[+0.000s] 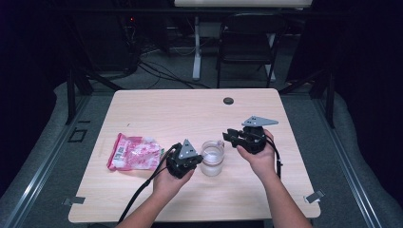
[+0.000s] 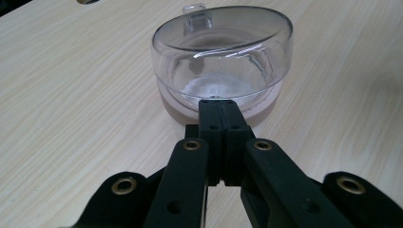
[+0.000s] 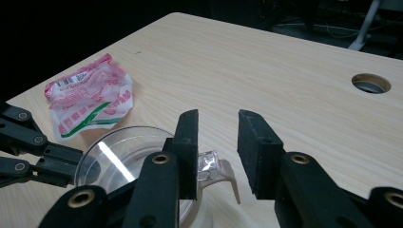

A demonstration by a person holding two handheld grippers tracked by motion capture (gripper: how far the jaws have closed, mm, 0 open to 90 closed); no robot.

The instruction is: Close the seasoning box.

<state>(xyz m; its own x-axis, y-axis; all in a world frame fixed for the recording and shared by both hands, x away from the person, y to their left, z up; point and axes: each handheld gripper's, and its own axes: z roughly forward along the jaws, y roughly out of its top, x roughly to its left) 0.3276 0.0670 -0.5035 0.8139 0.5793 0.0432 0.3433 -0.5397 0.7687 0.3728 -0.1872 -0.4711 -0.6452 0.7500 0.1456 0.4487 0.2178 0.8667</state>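
At a pale wooden table (image 1: 157,107), a person works two hand-held grippers around a small clear plastic cup (image 1: 212,159) with a transparent domed lid (image 2: 223,52). The left gripper (image 2: 219,105) has its jaws pressed flat together with no gap, their tips resting against the near edge of the lid where it meets the cup's beige base (image 2: 176,107); whether they pinch a thin lip of plastic there cannot be told. The right gripper (image 3: 217,142) stands open, a clear gap between its two black jaws, holding nothing.

The work in hand appears to be steadying the cup on one side while the other tool goes for the small tab (image 3: 209,165) on the lid. To do it well, the right gripper would likely need to drop lower and line up so the tab sits squarely between its pads before closing, while the left one keeps the cup from sliding or tipping; a light plastic cup could easily skid on the smooth tabletop.

Seen from above, the cup sits between the two tools: the left gripper (image 1: 183,160) touches it on its left side, the right gripper (image 1: 237,137) hangs just beyond it to the right and a little farther from the person. A crumpled pink-and-white wrapper (image 1: 133,152) lies well to the cup's left.
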